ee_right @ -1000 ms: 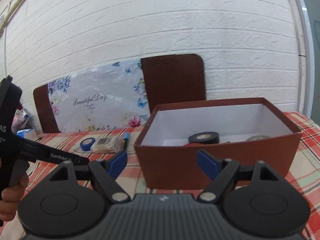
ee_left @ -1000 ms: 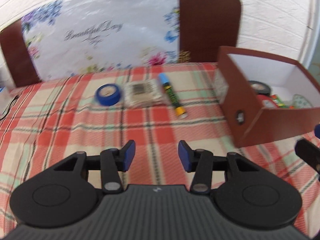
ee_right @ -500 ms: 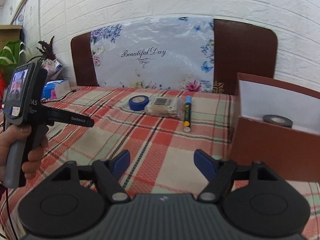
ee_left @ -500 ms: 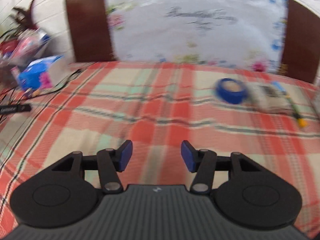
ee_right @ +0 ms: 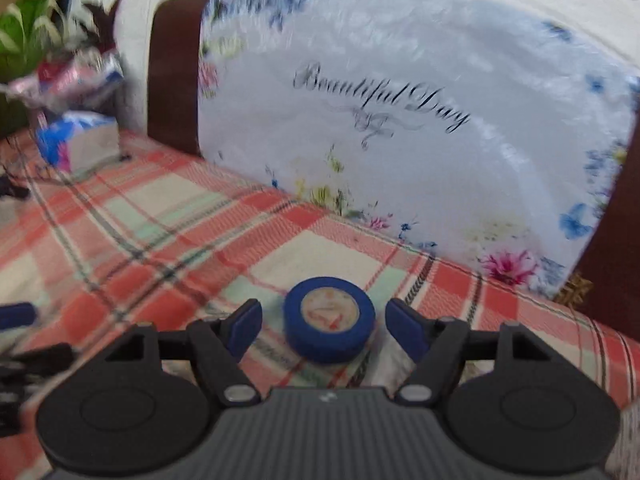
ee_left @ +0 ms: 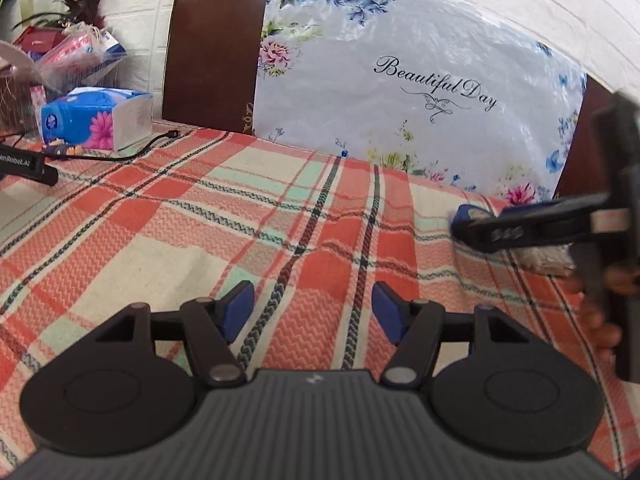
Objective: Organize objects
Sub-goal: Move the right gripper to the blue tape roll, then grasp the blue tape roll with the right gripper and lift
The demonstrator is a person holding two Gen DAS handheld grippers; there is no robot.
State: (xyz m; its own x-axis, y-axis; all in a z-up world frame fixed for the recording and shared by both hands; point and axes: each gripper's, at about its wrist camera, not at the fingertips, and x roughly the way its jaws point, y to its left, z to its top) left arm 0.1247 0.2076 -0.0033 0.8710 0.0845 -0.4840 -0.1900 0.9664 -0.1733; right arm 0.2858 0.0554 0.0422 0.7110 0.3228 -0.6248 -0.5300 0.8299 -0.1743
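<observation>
A blue tape roll (ee_right: pixel 329 319) is framed, untouched, between the right tool's (ee_right: pixel 325 326) spread jaws, where an off-centre closure could knock it aside, while the left tool (ee_left: pixel 313 312) is held unclenched and empty.

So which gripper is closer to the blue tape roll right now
Right. The right gripper has the tape roll between its open fingers, untouched. The left gripper is off to one side over bare tablecloth.

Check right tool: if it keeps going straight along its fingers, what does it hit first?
Likely the blue tape roll, lying flat between the open right tool fingers, untouched. Depth is blurred.
</observation>
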